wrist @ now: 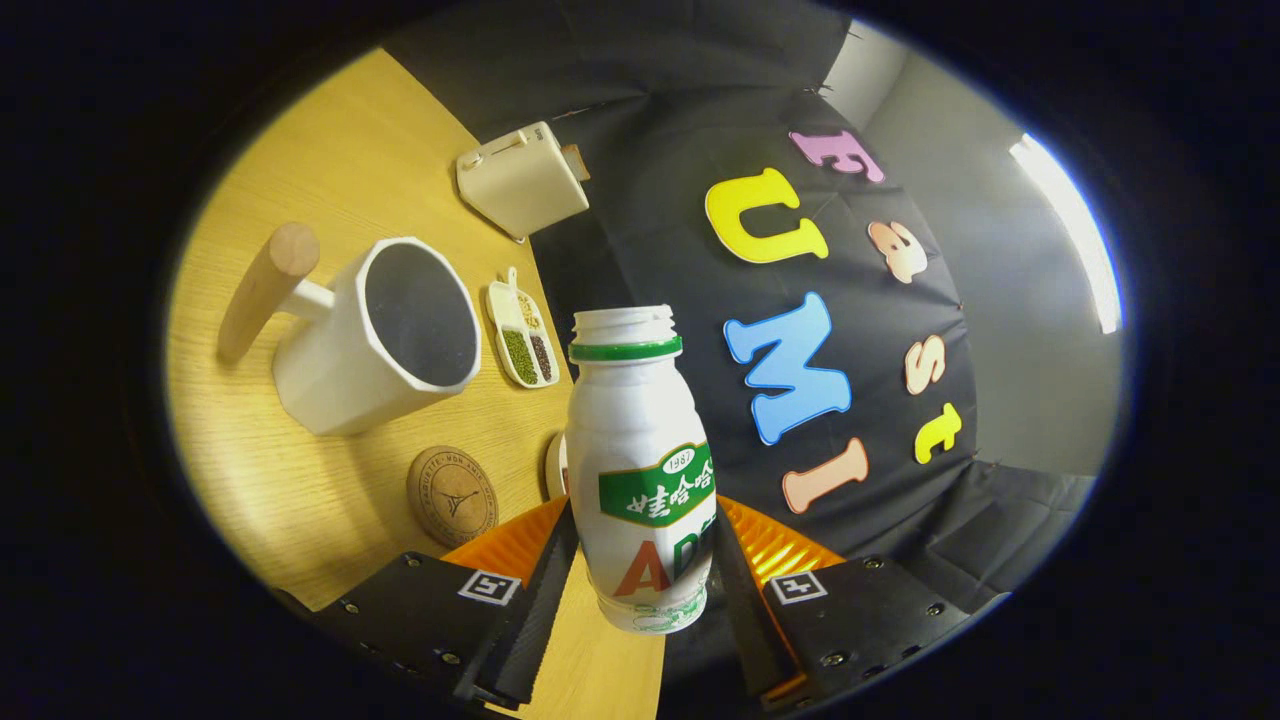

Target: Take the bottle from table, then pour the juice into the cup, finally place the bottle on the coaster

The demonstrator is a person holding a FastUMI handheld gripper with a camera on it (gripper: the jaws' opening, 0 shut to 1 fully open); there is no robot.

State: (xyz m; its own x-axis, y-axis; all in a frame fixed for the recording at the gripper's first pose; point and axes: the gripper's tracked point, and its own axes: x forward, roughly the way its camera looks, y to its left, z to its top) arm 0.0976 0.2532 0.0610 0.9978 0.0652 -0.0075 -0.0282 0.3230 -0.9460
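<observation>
The wooden bench (330,190) appears tilted in the gripper view and carries everything. Farthest left stands the cup (375,335), a white faceted mug with a dark inside; a white stub on its side leads to a round wooden handle (266,288). Nearer the tool than the cup, a round cork coaster (452,496) lies flat on the bench with a small tower drawing and ring lettering on it, nothing on top of it. Beyond the cup, toward the booth wall, sits a cream-coloured boxy appliance (522,180) with a slot along its top. Just right of the cup lies a small white divided dish (522,337) holding green, dark and pale grains in separate sections.

The bottle (642,470) is held up off the bench, between the fingers of the tool (645,575), leaning slightly. It is a small white plastic bottle with a waisted body, a green ring under a threaded neck, no cap on, a green label band and large red and green letters lower down. Whether there is juice inside, I cannot tell. The tool is clamped on the bottle's lower body, one finger (545,590) pressing each side. A small white round thing (555,466) peeks out just behind the bottle's left edge; what it is I cannot tell.
</observation>
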